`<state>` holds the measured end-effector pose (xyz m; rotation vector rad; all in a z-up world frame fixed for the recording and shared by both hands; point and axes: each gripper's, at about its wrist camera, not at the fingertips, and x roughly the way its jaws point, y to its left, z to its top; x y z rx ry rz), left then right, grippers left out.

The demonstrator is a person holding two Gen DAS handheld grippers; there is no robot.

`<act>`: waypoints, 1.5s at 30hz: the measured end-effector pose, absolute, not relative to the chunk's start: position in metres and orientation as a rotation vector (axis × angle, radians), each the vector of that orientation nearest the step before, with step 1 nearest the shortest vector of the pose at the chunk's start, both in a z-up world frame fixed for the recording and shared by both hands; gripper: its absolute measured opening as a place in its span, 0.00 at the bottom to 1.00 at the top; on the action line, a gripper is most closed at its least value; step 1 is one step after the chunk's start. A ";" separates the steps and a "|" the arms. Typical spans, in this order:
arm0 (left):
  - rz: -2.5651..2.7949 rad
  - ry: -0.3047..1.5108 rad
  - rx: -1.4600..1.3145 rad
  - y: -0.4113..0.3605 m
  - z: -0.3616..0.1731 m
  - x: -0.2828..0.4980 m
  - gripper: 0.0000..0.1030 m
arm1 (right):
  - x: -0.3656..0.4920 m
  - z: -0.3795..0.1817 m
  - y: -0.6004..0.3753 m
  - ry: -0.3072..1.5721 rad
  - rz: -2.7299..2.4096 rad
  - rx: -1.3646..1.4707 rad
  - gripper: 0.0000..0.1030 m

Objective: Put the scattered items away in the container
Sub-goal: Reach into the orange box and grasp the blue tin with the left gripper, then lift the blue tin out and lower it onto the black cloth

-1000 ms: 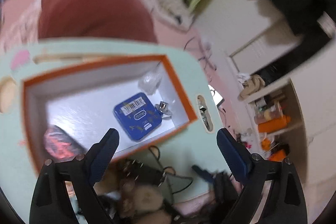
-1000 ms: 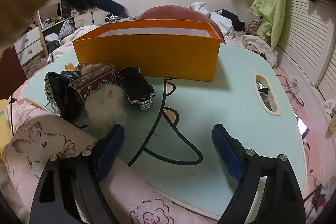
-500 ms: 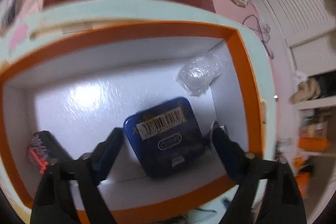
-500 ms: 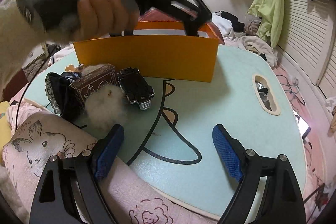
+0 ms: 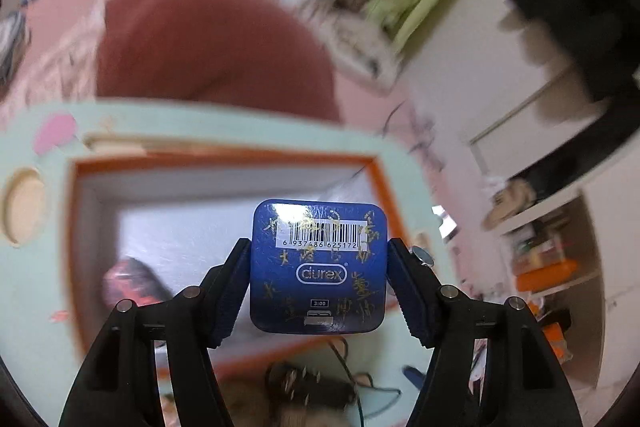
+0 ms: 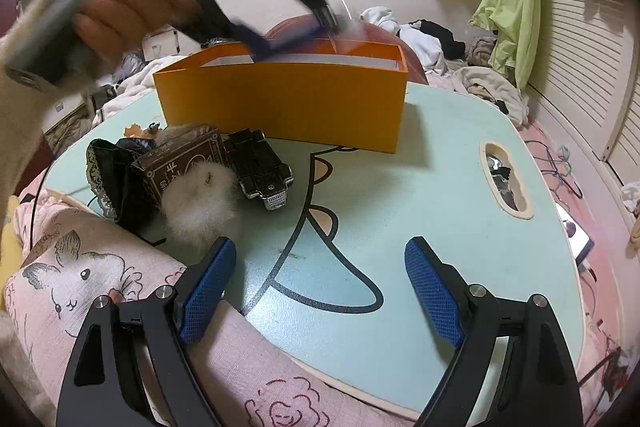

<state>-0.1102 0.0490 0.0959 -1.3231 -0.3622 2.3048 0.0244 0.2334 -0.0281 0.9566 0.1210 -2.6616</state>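
My left gripper (image 5: 319, 285) is shut on a blue tin (image 5: 319, 267) with a barcode label and holds it above the orange box (image 5: 224, 159). A dark red-patterned item (image 5: 132, 281) lies inside the box at the left. In the right wrist view the orange box (image 6: 280, 103) stands on the mint table (image 6: 420, 211), and the left gripper (image 6: 288, 27) shows blurred above its rim. My right gripper (image 6: 316, 291) is open and empty over the table's near edge. A white fluffy ball (image 6: 198, 201), a brown card box (image 6: 180, 161), a black toy car (image 6: 260, 167) and a black lace cloth (image 6: 110, 175) lie in front of the box.
A red cushion (image 5: 208, 39) sits behind the table. A pink printed blanket (image 6: 100, 267) lies at the near left. The table has an oval handle slot (image 6: 505, 179) on the right. Clothes (image 6: 492, 87) are piled by the shuttered wall.
My left gripper was open over the tin inside the box; now it is shut on the tin and has lifted it above the box. My right gripper has stayed still.
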 end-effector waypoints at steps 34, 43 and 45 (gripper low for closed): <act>2.615 0.212 -1.075 -0.017 -0.008 0.066 1.00 | 0.025 -0.029 0.238 0.132 -2.670 0.970 0.86; 2.684 0.160 -0.978 -0.010 -0.017 0.063 1.00 | 0.025 -0.027 0.240 0.118 -2.689 0.967 0.86; 2.686 0.156 -0.968 -0.012 -0.018 0.063 1.00 | 0.028 -0.023 0.241 0.117 -2.727 0.954 0.86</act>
